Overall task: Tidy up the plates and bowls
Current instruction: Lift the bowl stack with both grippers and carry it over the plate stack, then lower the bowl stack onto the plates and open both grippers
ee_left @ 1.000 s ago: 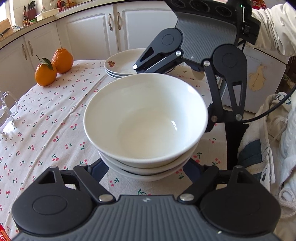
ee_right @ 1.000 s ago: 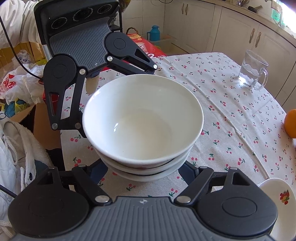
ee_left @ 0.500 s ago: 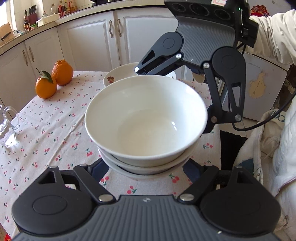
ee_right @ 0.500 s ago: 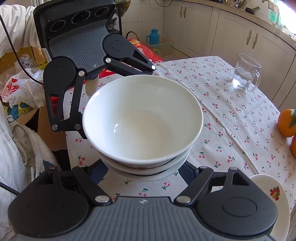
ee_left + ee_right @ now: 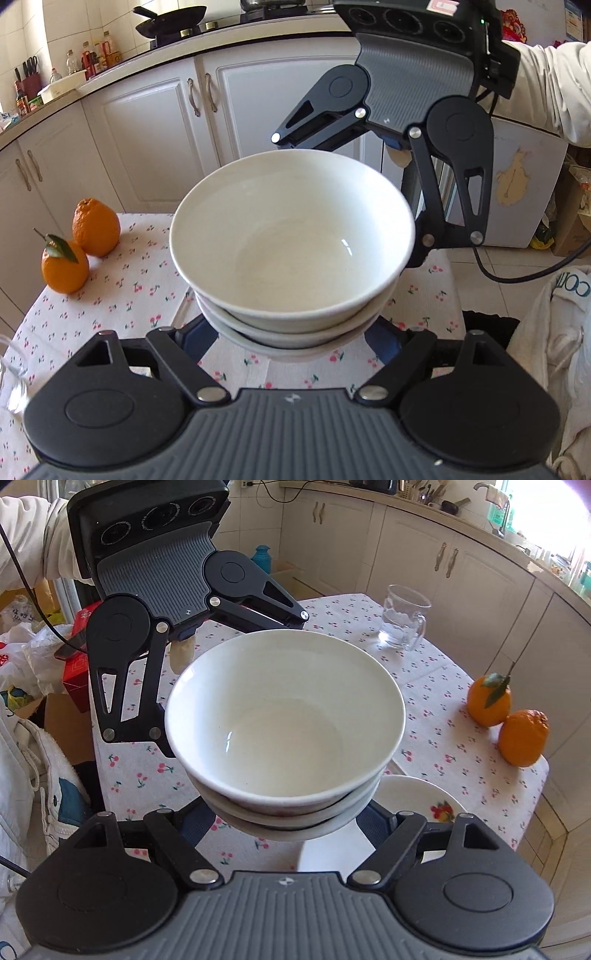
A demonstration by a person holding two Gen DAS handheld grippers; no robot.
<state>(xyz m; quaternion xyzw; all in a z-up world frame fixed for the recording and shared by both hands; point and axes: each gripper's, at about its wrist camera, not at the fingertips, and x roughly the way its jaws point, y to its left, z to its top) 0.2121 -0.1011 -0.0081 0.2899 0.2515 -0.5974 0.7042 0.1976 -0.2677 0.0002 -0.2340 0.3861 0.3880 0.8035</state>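
A stack of white bowls (image 5: 291, 251) is held in the air between both grippers, above the cherry-print tablecloth (image 5: 122, 295). My left gripper (image 5: 291, 339) has its fingers spread under and around the near side of the stack. My right gripper (image 5: 291, 819) holds the opposite side of the stack (image 5: 284, 720) the same way; it also shows in the left wrist view (image 5: 402, 206). The fingertips are hidden under the bowls. A stack of white plates with a fruit print (image 5: 413, 805) lies on the table just below and right of the bowls in the right wrist view.
Two oranges (image 5: 79, 247) stand near the table's corner, also in the right wrist view (image 5: 506, 716). A glass mug (image 5: 402, 622) stands at the far side of the table. White kitchen cabinets (image 5: 155, 136) are beyond the table. Bags and boxes (image 5: 33, 664) lie on the floor.
Both grippers have lifted the bowl stack higher and carried it toward the plates and oranges. The plates have gone out of the left wrist view behind the bowls.
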